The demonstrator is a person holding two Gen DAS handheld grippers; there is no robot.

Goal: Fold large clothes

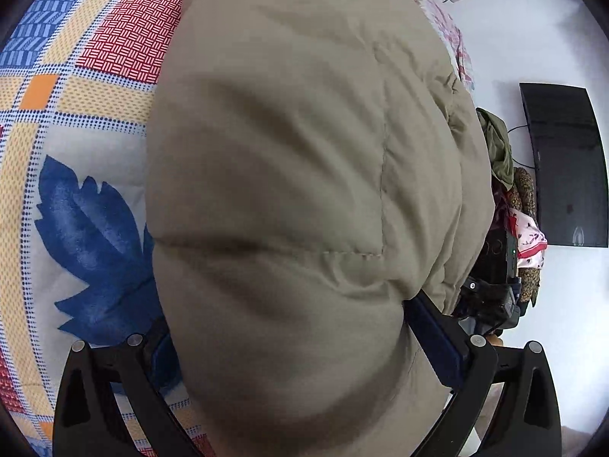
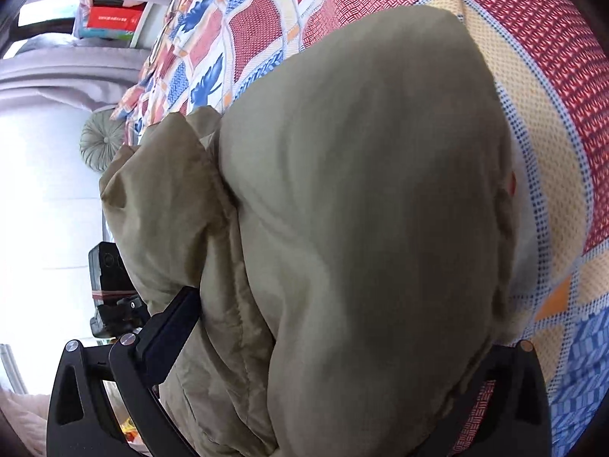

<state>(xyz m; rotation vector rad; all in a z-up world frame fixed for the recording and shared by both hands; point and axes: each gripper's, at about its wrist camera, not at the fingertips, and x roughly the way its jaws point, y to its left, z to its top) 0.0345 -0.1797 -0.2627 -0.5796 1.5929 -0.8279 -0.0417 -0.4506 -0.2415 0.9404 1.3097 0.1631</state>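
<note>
A puffy khaki padded jacket (image 1: 285, 133) lies bunched on a patterned bedsheet (image 1: 76, 114) and fills most of both wrist views. My left gripper (image 1: 289, 316) has a thick fold of the jacket between its fingers. Its right finger (image 1: 434, 331) dents the fabric, and the cloth mostly covers the left finger. My right gripper (image 2: 342, 323) stands wide, with the jacket (image 2: 361, 152) bulging over and between its jaws. Its left finger (image 2: 171, 327) lies beside a sleeve-like flap. The right finger is hidden under the cloth.
The bedsheet (image 2: 552, 114) has red, blue and orange checks and leaf prints. Beyond the bed edge are a black TV screen (image 1: 563, 167) on a white wall, a heap of other clothes (image 1: 514, 198), a round grey cushion (image 2: 101, 141) and a shelf with a red box (image 2: 114, 19).
</note>
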